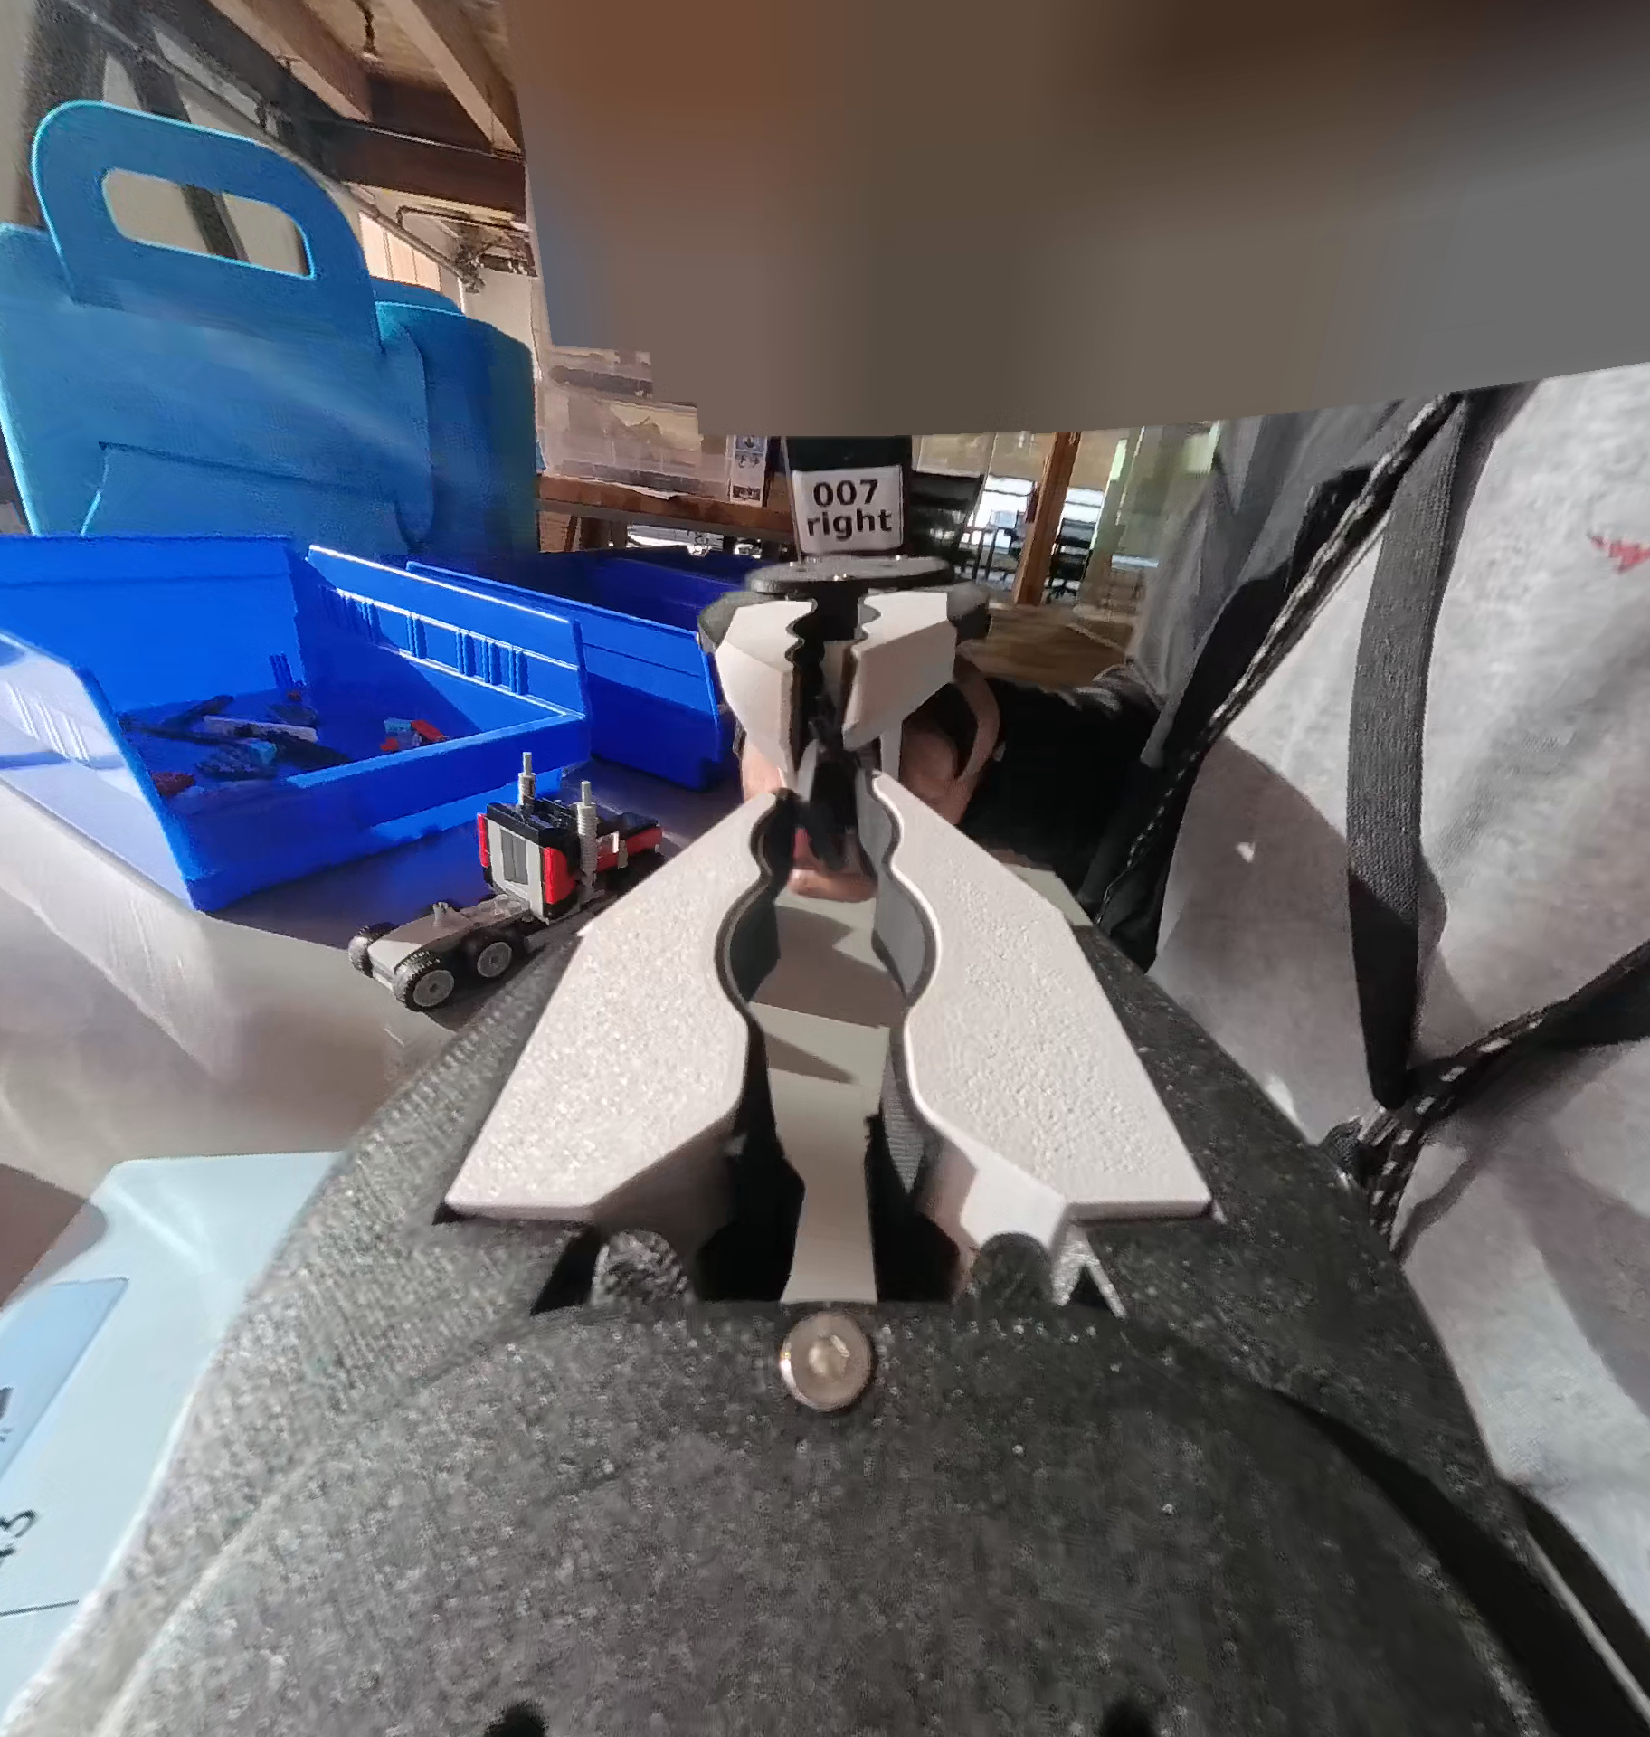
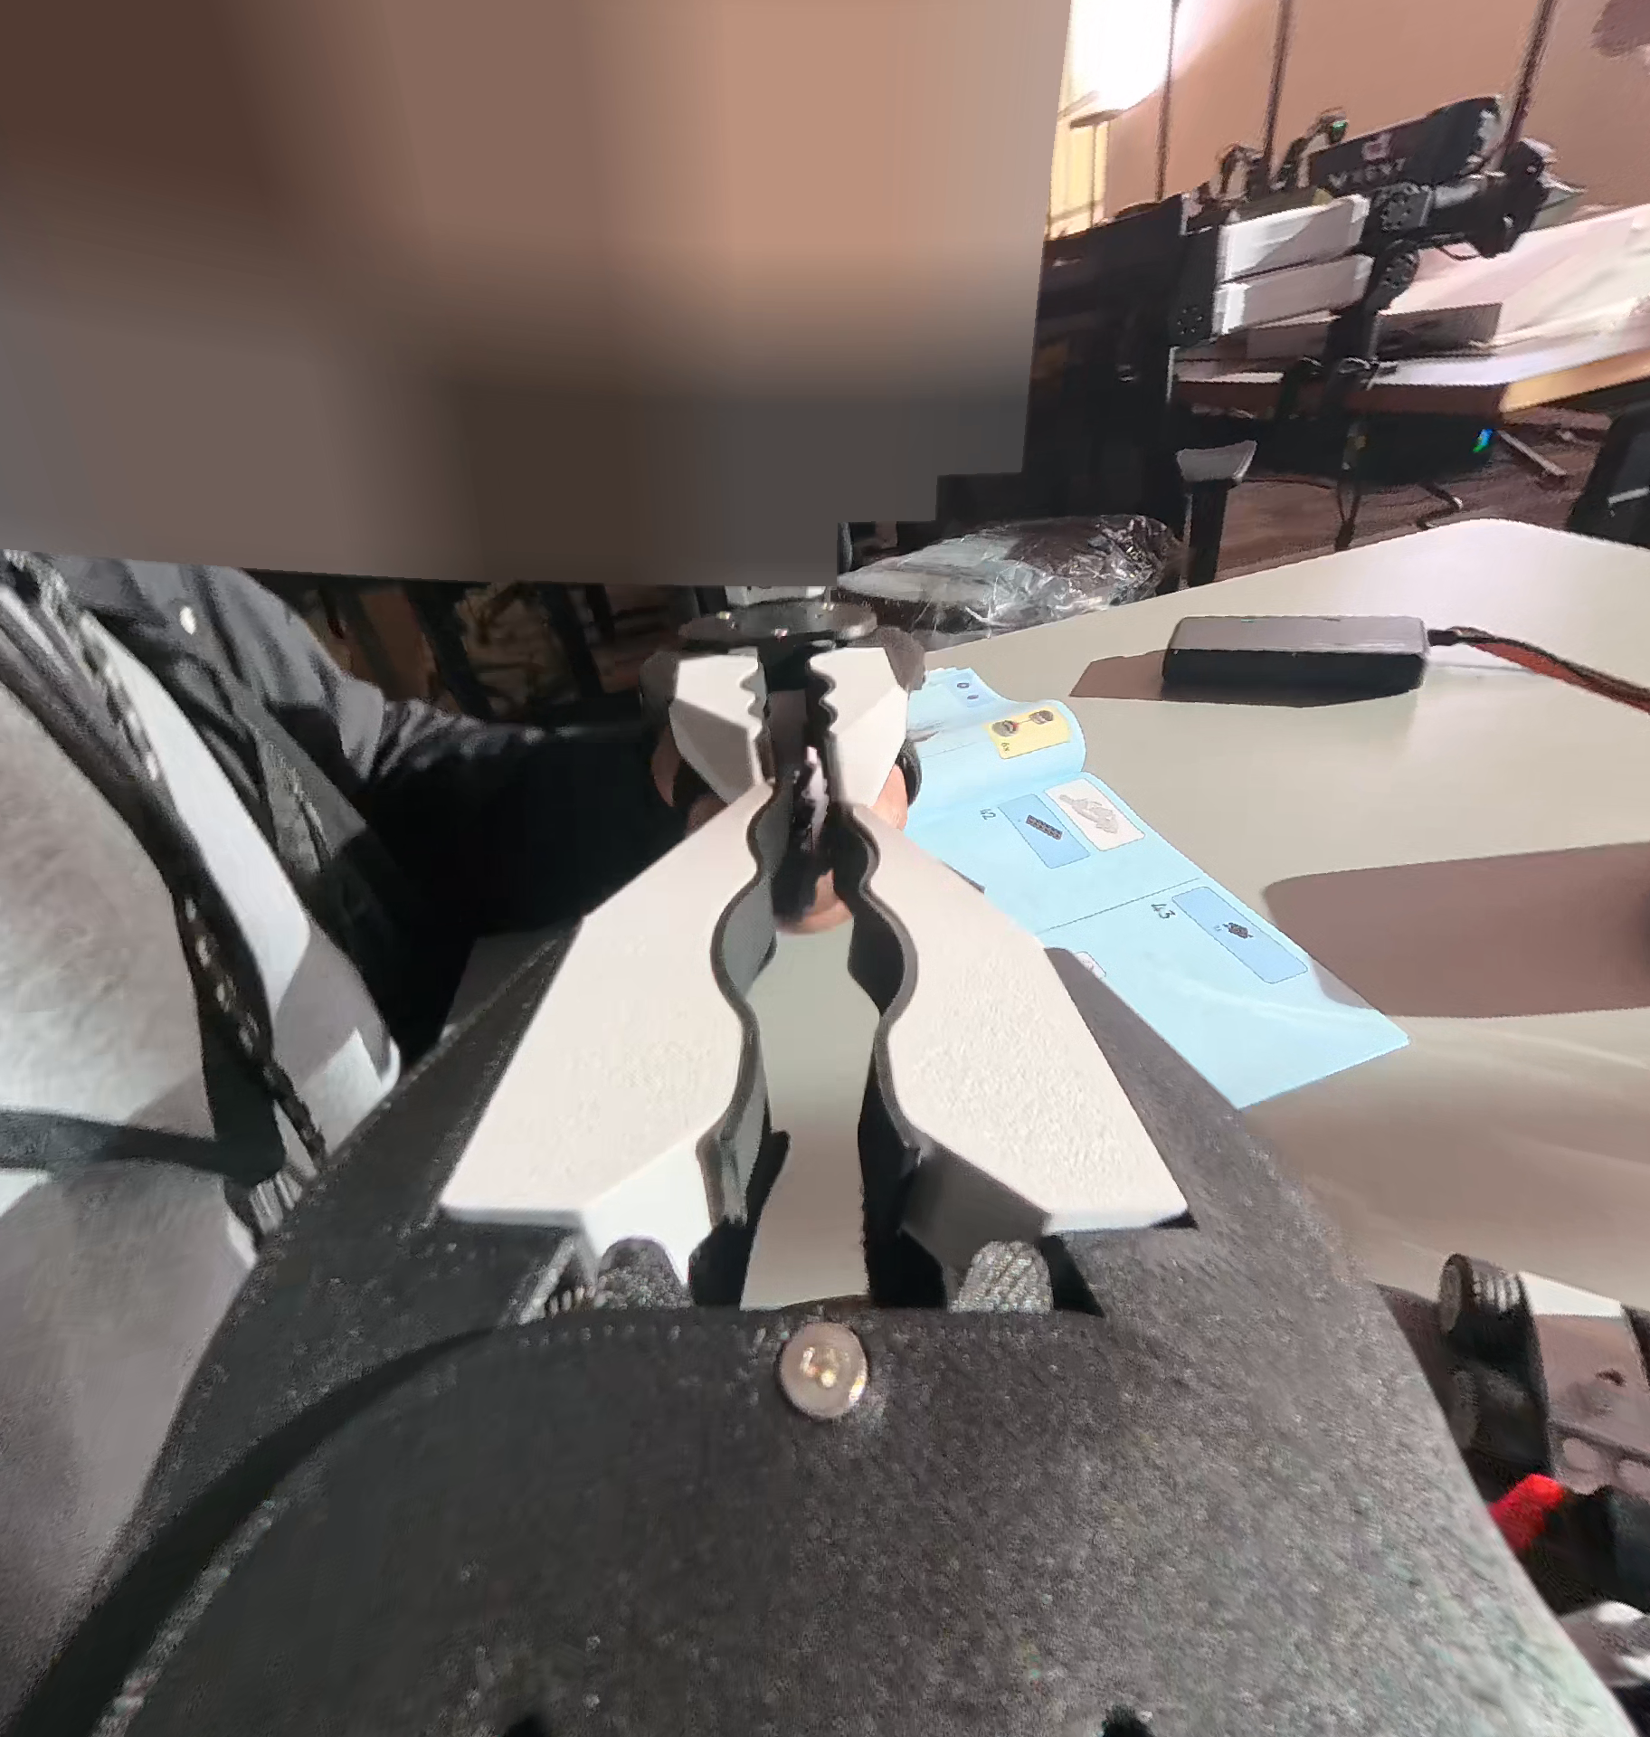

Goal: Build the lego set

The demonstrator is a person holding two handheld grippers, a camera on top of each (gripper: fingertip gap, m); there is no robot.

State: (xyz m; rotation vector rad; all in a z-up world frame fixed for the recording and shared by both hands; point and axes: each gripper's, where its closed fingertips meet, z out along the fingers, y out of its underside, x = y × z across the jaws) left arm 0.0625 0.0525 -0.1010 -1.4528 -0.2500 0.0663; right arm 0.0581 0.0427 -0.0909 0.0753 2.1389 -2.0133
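Observation:
My left gripper (image 1: pixel 817 818) and right gripper (image 1: pixel 826 724) meet tip to tip above the table, in front of a person's torso. Both are shut on a small black lego piece (image 1: pixel 826 837) pinched between their tips; its shape is mostly hidden by the fingers. In the right wrist view the right gripper (image 2: pixel 807 818) faces the left gripper (image 2: pixel 798 733) with the same black piece (image 2: pixel 802 884) between them. A partly built red, black and grey lego truck (image 1: pixel 511 893) stands on the table left of the grippers.
Blue bins (image 1: pixel 351 827), one holding several loose lego parts, stand behind the truck, with a blue bag (image 1: pixel 220 395) farther back. A light blue instruction booklet (image 2: pixel 1131 902) lies open on the table. A black box (image 2: pixel 1291 649) with a cable sits beyond it. Less than 4 cm separates the two grippers' tips.

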